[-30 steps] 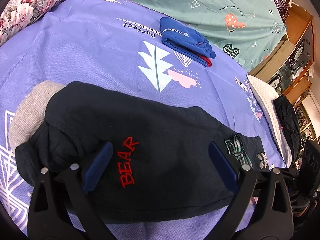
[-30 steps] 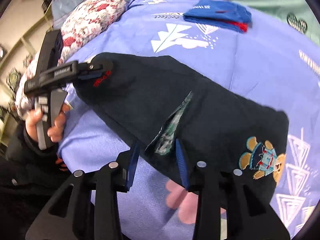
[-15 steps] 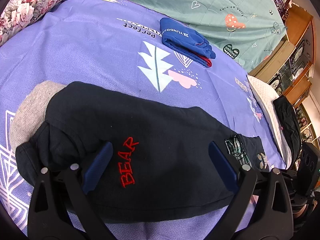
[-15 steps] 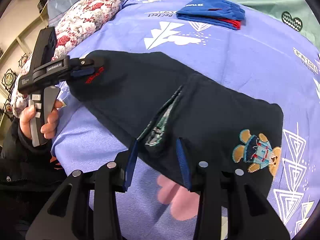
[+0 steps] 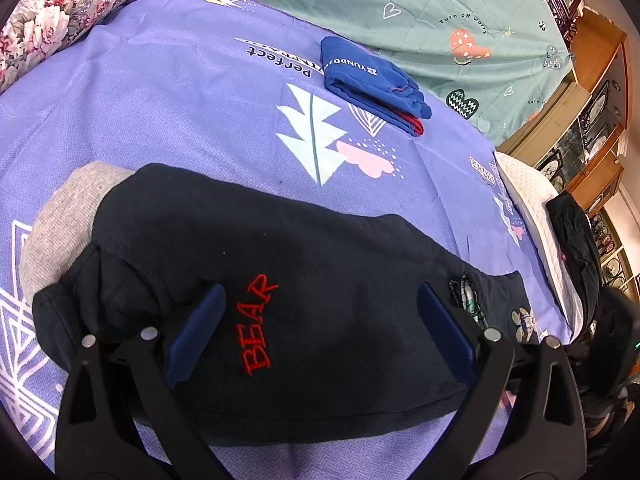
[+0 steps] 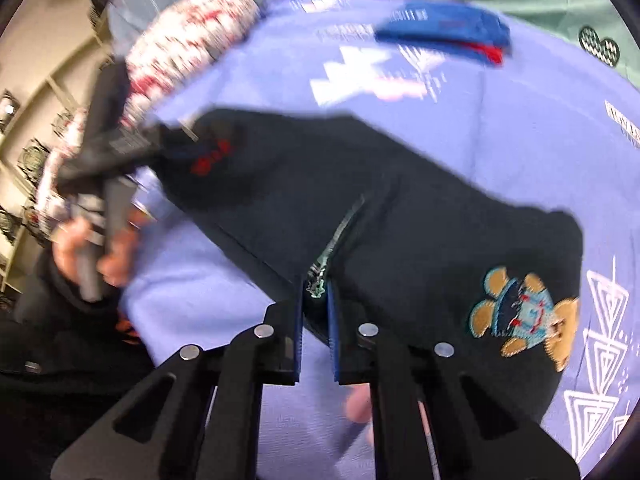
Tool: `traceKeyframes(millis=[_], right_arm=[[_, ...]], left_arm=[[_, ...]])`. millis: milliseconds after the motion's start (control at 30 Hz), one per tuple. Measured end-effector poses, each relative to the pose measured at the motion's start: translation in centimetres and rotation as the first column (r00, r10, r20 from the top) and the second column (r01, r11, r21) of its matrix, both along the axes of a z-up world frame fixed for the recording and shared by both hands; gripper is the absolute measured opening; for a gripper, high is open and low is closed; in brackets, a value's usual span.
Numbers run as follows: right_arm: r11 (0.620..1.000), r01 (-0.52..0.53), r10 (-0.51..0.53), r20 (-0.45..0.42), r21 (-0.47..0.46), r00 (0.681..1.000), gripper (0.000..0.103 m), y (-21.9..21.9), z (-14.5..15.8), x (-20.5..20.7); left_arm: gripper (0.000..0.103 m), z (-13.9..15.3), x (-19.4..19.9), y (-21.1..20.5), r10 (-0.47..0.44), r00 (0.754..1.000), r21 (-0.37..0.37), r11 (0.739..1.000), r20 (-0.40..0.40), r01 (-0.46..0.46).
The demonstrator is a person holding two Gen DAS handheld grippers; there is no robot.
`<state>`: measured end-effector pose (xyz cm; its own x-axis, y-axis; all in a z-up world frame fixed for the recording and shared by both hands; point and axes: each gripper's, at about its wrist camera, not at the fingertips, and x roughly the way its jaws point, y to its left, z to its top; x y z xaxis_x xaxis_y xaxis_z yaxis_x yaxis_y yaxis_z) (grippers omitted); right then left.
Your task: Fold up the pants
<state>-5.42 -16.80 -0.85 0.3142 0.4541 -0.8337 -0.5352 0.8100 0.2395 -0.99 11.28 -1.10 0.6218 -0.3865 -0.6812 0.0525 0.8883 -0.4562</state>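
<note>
Black pants (image 5: 312, 280) with red "BEAR" lettering lie folded on the purple bed sheet (image 5: 160, 100); a grey part (image 5: 60, 216) sticks out at their left end. My left gripper (image 5: 320, 320) is open, its blue pads resting over the pants' near edge on either side of the lettering. In the right wrist view the pants (image 6: 420, 208) show a bear patch (image 6: 524, 316) and a plaid-lined pocket. My right gripper (image 6: 316, 296) is shut on the pants' near edge at that pocket. The left gripper (image 6: 116, 148) appears blurred at the far end.
A folded blue garment (image 5: 368, 80) lies further back on the sheet. A floral pillow (image 5: 60, 12) is at the far left, a green sheet (image 5: 440, 12) behind. A white pillow with dark cloth (image 5: 568, 232) and wooden cabinets (image 5: 592, 120) are at right.
My right gripper has closed from part-open onto the pants' edge at the pocket, and its view is now blurred by motion. The left gripper has stayed open in place.
</note>
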Motion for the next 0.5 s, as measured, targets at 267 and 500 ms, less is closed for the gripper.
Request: traceKeyframes(millis=[267,500], right_arm=[[0.996,-0.051,0.054,0.050,-0.068,0.997,0.032,0.8,0.0,-1.3],[0.986,-0.041,0.056,0.093,-0.161,0.994,0.032,1.2,-0.6,-1.9]], left_arm=[[0.098,0.0,-0.2,0.1,0.002,1.000,-0.002,1.000,0.002,-0.002],[0.098,0.0,-0.2,0.1,0.002,1.000,-0.004,1.000,0.002,-0.002]])
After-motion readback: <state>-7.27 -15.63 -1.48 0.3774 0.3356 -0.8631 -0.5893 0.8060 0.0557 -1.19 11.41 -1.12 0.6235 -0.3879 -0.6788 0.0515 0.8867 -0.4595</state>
